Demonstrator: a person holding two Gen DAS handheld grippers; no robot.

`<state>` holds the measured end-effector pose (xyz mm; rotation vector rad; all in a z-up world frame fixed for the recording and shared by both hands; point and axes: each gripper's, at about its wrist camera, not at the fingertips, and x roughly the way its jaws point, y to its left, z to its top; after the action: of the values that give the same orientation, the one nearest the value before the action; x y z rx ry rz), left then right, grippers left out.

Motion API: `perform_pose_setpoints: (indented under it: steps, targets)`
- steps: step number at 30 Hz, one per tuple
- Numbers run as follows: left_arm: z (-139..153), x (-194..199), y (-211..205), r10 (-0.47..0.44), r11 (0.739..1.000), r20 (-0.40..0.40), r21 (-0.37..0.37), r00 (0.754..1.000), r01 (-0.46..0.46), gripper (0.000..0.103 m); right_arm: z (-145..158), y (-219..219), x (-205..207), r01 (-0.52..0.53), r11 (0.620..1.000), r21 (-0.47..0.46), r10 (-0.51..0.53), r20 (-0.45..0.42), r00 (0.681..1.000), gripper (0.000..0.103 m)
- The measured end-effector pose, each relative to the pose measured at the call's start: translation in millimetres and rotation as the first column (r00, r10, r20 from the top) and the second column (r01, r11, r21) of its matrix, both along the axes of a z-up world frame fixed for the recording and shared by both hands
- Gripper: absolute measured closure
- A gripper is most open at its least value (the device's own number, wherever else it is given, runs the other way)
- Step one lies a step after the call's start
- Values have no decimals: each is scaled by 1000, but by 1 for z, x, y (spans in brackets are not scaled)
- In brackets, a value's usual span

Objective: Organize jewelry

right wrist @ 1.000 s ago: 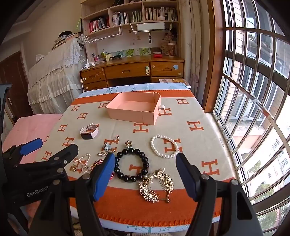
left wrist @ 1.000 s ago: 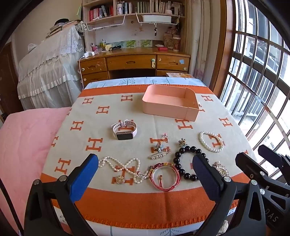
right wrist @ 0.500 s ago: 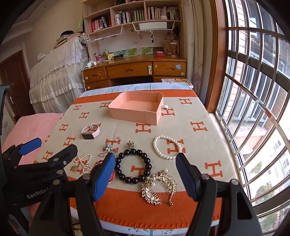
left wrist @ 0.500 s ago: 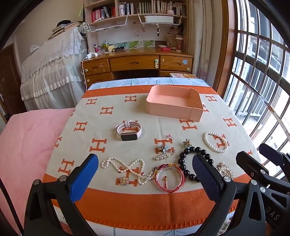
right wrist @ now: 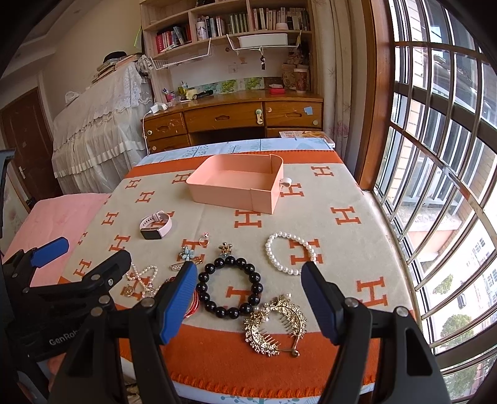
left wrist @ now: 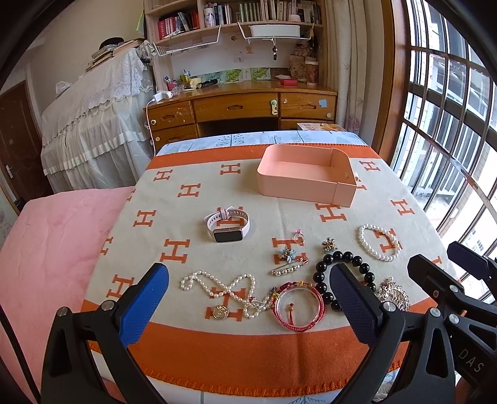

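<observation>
While both hang above the table's (left wrist: 217,192) near edge, the left gripper (left wrist: 248,298) and right gripper (right wrist: 250,298) gape wide, holding nothing. Jewelry lies spread on the cloth: black bead bracelet (right wrist: 231,287), pearl bracelet (right wrist: 290,252), watch (left wrist: 228,224). Beyond stands the pink box (left wrist: 306,183).

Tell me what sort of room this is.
Probably a bedroom or study at home: a wooden desk with drawers, wall shelves of books and a pink bedspread beside the orange-patterned blanket.

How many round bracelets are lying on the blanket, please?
3: the white pearl bracelet nearest the window, the black bead bracelet beside it, the red bangle by the pearl necklace. None looks hidden.
</observation>
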<state>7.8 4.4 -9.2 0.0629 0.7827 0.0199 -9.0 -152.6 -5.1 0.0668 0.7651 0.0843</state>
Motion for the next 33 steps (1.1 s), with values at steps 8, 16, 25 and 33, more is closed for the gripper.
perform_pose_setpoints:
  steps: [8,16,25,33]
  targets:
    - [1,-1,0,-2,1000,0,-4,1000,2,1,0,0,0,-2,1000,-1,2,2,1000,33]
    - [1,-2,1,0,1000,0,-2,1000,0,1,1,-1,0,-2,1000,-1,2,1,1000,33]
    - [1,2,5,-2,1000,-13,-1,1000,2,1,-2,0,3,-3,1000,-1,3,-10,1000,33]
    - [-2,9,8,-28,1000,-40,-13,999,28,1,-6,1,9,-15,1000,3,15,-18,1000,33]
